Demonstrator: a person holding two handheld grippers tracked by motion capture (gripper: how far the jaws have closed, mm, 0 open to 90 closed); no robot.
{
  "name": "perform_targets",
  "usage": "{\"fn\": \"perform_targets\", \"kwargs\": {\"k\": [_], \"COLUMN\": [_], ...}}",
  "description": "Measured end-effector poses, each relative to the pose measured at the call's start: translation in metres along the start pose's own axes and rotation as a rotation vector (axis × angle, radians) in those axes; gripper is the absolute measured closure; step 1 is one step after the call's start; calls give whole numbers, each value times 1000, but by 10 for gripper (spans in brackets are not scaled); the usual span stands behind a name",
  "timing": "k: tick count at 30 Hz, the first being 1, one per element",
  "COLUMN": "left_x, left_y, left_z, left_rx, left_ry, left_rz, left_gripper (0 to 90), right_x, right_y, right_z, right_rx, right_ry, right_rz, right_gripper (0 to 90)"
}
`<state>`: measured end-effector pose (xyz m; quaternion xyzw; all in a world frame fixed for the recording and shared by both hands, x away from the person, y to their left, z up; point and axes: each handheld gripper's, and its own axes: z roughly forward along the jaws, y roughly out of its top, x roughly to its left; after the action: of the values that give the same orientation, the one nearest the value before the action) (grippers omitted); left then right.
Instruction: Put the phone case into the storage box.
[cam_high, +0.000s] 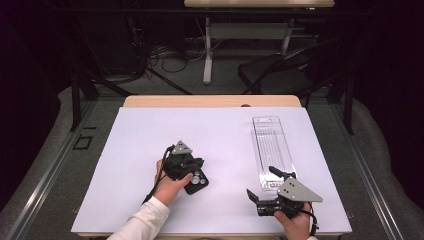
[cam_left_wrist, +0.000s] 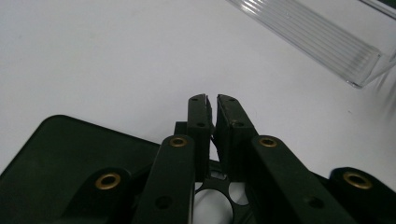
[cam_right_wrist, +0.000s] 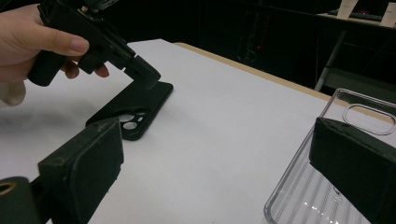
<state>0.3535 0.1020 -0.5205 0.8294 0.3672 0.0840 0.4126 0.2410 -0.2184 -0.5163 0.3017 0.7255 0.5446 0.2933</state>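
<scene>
A black phone case (cam_high: 198, 184) lies on the white table cover, its camera cutout facing up (cam_right_wrist: 133, 112). My left gripper (cam_high: 195, 175) points down at the case's edge, and its jaws (cam_left_wrist: 212, 100) are shut with only a thin slit between them, apparently pinching the rim of the black case (cam_left_wrist: 60, 154). A clear phone case (cam_high: 272, 147) lies lengthwise at the right. My right gripper (cam_high: 260, 181) is open wide just left of its near end. In the right gripper view, one fingertip (cam_right_wrist: 355, 158) hangs over the clear case (cam_right_wrist: 299, 186).
The white cover (cam_high: 150, 140) spans most of a wooden table with its far edge (cam_high: 210, 101) showing. Beyond it stand a dark chair (cam_high: 280, 75) and a table leg (cam_high: 207, 50) with cables on the floor. A hand (cam_right_wrist: 32, 42) holds the left gripper (cam_right_wrist: 144, 77).
</scene>
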Motion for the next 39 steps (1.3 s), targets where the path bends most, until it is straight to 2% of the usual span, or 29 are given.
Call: {"fn": "perform_targets", "kwargs": {"k": [5,16,27,39], "left_x": [-2,-10,-16,-21], "left_y": [-2,-6,-8,-12], "left_z": [6,24,37,42], "left_rx": [25,100,150,173], "left_ry": [-10,-29,-45,-50], "left_rz": [2,17,25,38], "left_gripper": [898,900,900,900], "right_x": [0,1,1,1], "right_y": [-1,-2,-2,-2], "right_z": [1,2,2,3], "right_rx": [10,21,22,22], "right_ry": [-4,4,12,14], "right_rz": [-4,6,8,14], "right_gripper": [27,27,27,27]}}
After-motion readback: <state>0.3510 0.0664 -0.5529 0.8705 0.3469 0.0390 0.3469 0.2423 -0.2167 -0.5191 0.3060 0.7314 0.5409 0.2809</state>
